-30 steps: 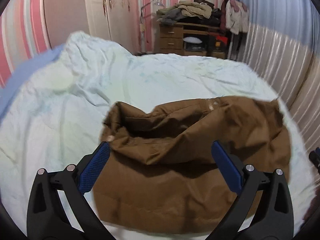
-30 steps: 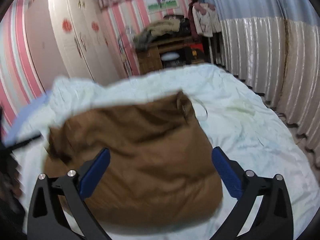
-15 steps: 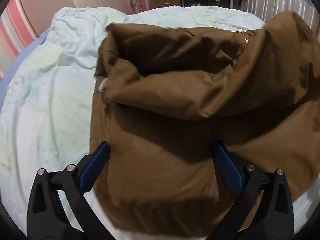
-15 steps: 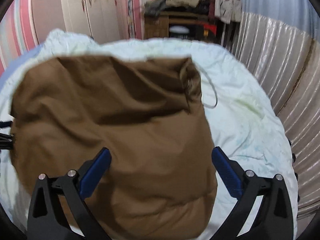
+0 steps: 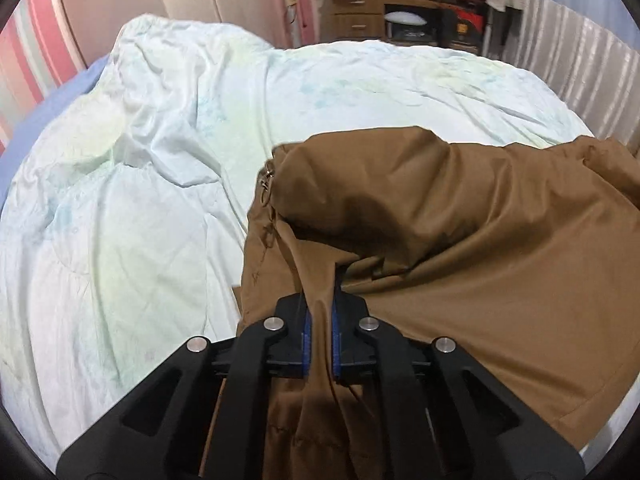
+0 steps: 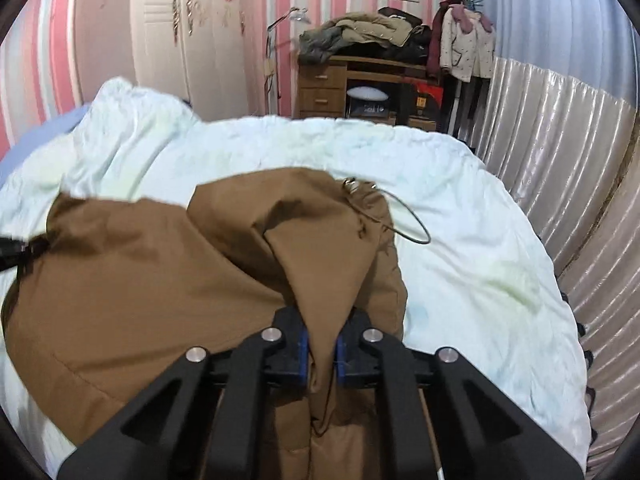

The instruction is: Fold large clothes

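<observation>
A large brown jacket (image 5: 460, 248) lies on the pale bed cover (image 5: 132, 216), partly bunched and folded over itself. My left gripper (image 5: 320, 320) is shut on a fold of the jacket at its left side and lifts it. My right gripper (image 6: 322, 340) is shut on a fold of the jacket (image 6: 160, 272) at its right side, near a thin cord loop (image 6: 412, 220) and a metal zip pull (image 6: 352, 186). The left gripper's tip shows at the left edge of the right wrist view (image 6: 16, 252).
The bed cover (image 6: 480, 272) spreads around the jacket. A padded headboard (image 6: 580, 184) runs along the right. A wooden desk (image 6: 356, 88) piled with clothes, a coat rack (image 6: 468, 44) and white wardrobes (image 6: 172, 40) stand at the far wall.
Both grippers were open over the jacket and have now closed on folds of it. Both have pulled back and raised the fabric, and the jacket has bunched up.
</observation>
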Motion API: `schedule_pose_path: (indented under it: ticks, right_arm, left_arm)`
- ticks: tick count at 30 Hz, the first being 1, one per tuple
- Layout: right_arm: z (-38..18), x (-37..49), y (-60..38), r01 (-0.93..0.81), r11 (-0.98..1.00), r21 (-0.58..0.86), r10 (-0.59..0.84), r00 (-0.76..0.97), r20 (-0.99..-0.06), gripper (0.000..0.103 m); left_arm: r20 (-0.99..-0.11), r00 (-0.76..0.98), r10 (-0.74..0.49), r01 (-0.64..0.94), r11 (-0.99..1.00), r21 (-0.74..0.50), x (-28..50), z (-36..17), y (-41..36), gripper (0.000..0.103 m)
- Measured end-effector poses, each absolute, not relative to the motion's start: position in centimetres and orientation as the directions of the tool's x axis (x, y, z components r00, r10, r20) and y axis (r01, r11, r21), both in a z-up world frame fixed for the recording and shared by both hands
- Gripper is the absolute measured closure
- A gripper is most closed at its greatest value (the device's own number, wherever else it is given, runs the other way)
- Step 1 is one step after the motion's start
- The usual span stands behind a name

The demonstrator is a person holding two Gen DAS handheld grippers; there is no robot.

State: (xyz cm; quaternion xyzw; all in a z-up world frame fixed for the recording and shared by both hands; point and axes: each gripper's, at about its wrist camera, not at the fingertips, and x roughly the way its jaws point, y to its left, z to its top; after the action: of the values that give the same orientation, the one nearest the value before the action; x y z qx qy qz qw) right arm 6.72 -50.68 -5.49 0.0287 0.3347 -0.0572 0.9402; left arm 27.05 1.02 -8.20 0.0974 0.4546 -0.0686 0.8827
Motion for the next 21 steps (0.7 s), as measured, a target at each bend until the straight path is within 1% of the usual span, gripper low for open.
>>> schedule_pose_path:
  ticks: [2,5,8,9,11,14,17,19,21]
  right_arm:
    - [-5.9,9.0,-50.9,0.141,0.99,0.02,-0.094,0.749,-0.655,0.094]
    - [-7.8,12.1,-51.7,0.18,0.982,0.058,-0.081,0.676,-0.733,0.093]
    - [-10.0,13.9,-52.8,0.214,0.97,0.111,-0.04,0.596,-0.802,0.092]
    - [-10.8,14.1,-52.9,0.22,0.968,0.124,-0.023,0.566,-0.824,0.091]
    - [-12.9,15.3,-53.5,0.233,0.958,0.168,0.04,0.473,-0.88,0.085]
    - [-14.9,15.4,-54.5,0.265,0.938,0.224,0.1,0.412,-0.906,0.083]
    - [-15.4,15.5,-54.4,0.302,0.927,0.223,0.101,0.371,-0.923,0.08]
    - [-14.1,14.8,-53.4,0.291,0.942,0.167,0.047,0.379,-0.924,0.076]
    - [-12.7,13.7,-53.1,0.272,0.955,0.12,-0.001,0.407,-0.914,0.057]
  left_arm:
    - [-0.83,0.557,-0.015,0.191,0.975,0.111,28.5,-8.9,1.0,0.097]
    - [-0.863,0.505,0.014,0.153,0.983,0.105,30.1,-10.3,0.9,0.097]
    - [-0.898,0.436,0.056,0.146,0.98,0.132,30.8,-13.1,1.0,0.098]
    - [-0.913,0.404,0.058,0.157,0.979,0.131,31.0,-13.9,0.9,0.098]
    - [-0.931,0.358,0.071,0.164,0.977,0.138,31.2,-15.4,0.9,0.099]
    - [-0.945,0.321,0.065,0.148,0.982,0.118,31.1,-16.3,1.3,0.099]
    - [-0.943,0.322,0.077,0.136,0.983,0.127,30.2,-15.8,1.3,0.099]
    - [-0.93,0.358,0.085,0.127,0.982,0.139,29.9,-14.8,2.0,0.098]
    - [-0.916,0.392,0.084,0.118,0.983,0.141,28.1,-13.0,2.4,0.086]
